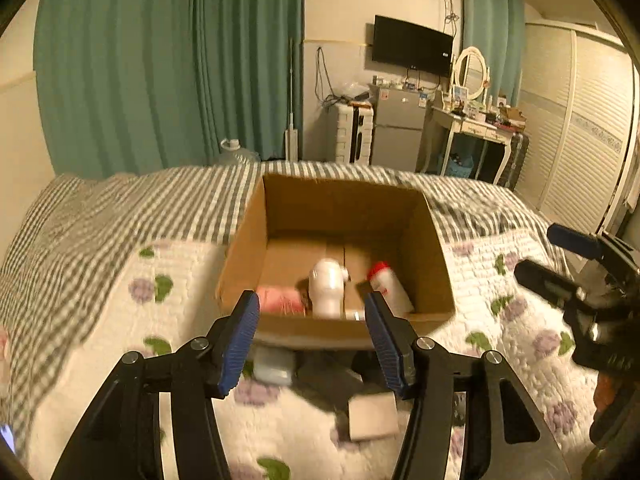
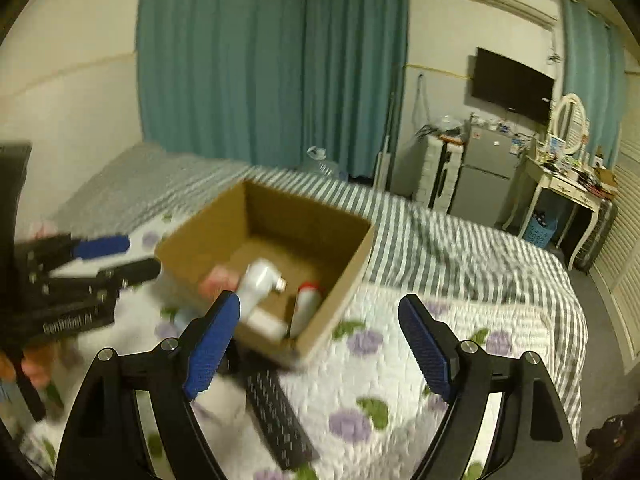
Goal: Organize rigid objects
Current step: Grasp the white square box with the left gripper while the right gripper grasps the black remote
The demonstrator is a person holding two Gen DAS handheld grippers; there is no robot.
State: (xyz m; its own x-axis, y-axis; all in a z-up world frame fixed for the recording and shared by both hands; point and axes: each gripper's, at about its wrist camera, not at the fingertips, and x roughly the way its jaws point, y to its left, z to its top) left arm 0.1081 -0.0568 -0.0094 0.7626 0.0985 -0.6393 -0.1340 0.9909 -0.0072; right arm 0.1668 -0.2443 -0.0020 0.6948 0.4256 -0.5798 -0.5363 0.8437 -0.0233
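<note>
Both claws stood open and empty: left gripper, right gripper. Just under them, on the floral blanket, lay a black remote and a pale, blurred block, possibly a small box. Beyond sat the cardboard box, holding a white bottle, a red-capped bottle and a pink item.

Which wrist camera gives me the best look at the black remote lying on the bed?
The right wrist view: the black remote lies in the open on the quilt in front of the cardboard box, its button rows visible. The left wrist view shows only dark, blurred shapes there, too unclear to identify.
</note>
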